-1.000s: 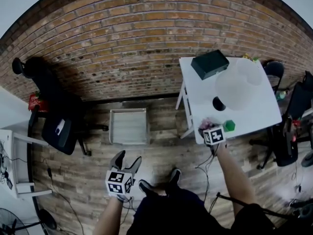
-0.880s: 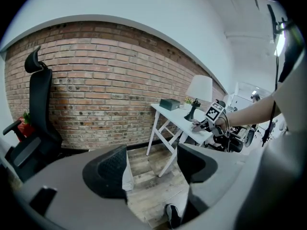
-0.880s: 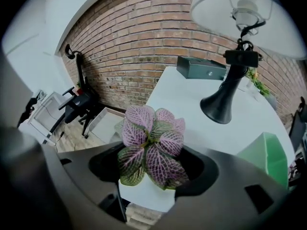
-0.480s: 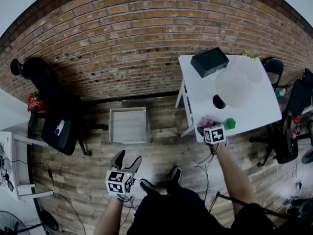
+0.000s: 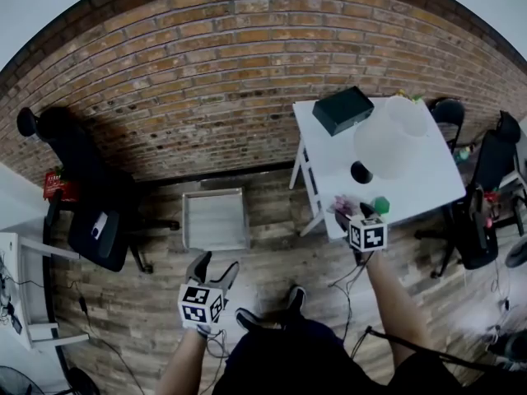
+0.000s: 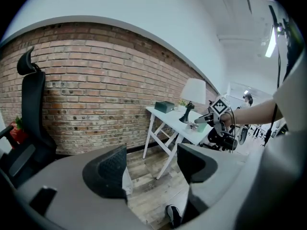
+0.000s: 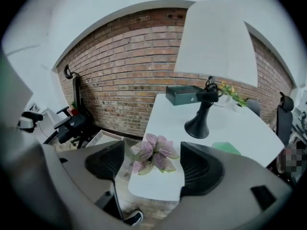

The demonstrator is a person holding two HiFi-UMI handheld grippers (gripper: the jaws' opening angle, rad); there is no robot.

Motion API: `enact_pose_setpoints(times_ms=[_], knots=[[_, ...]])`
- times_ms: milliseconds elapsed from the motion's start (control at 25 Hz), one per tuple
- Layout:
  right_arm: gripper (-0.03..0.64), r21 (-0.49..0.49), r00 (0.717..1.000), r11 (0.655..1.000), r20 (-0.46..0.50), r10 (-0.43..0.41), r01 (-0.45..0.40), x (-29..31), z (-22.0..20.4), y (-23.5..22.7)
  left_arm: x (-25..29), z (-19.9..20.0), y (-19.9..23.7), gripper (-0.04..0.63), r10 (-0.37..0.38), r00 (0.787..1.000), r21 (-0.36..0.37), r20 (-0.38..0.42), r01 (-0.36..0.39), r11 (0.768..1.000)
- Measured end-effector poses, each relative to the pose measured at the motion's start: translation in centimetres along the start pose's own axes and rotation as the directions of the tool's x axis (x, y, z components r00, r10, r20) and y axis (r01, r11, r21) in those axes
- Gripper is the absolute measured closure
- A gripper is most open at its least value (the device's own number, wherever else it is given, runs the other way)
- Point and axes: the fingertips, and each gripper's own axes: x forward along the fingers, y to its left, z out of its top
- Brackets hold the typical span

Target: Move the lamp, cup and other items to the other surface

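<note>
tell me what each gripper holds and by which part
Nothing is held. The right gripper has just been opening its jaws, clear of the small pink-leaved plant between them; the left gripper is open, empty.

Even bright indoor light, soft shadows, strong fisheye curving with dark corners, near jaws slightly blurred.

White-shaded lamp [image 5: 387,142] upright on table [image 5: 326,169]

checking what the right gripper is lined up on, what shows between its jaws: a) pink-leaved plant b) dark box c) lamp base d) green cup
a: in the right gripper view the pink-leaved plant sits on the white table between the jaws of the right gripper; they have just been opening and stand apart, clear of it.
</note>
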Motion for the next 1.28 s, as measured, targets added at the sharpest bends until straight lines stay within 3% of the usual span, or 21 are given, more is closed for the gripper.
enact_pose_setpoints(times_ms=[320,560,840,1040,1280], knots=[[0.312,0.014,0.982,0.999,0.183,0.037,-0.04,-5.1,5.6,3.6,-1.5,2.6,0.3,0.27,-0.006,0.998,0.027,0.065,0.004,1.0],[0.396,0.031,0.932,0.989,0.339,0.124,-0.143,-9.3,11.2,9.9,-4.7,8.4,1.4,0.272,0.023,0.984,0.075,0.176,-0.037,0.996],[0.462,-0.072,0.856,0.968,0.455,0.246,-0.24,-13.6,16.1,17.5,-9.7,16.7,1.2,0.417,0.059,0.932,0.096,0.357,-0.099,0.99],[0.505,-0.175,0.807,0.952,0.505,0.305,-0.251,-16.7,19.2,21.4,-13.4,21.4,1.2,0.503,0.083,0.88,0.113,0.467,-0.152,0.982],[0.557,-0.261,0.738,0.936,0.578,0.348,-0.237,-20.2,22.3,23.9,-16.1,24.3,0.1,0.556,0.075,0.838,0.13,0.541,-0.172,0.977]])
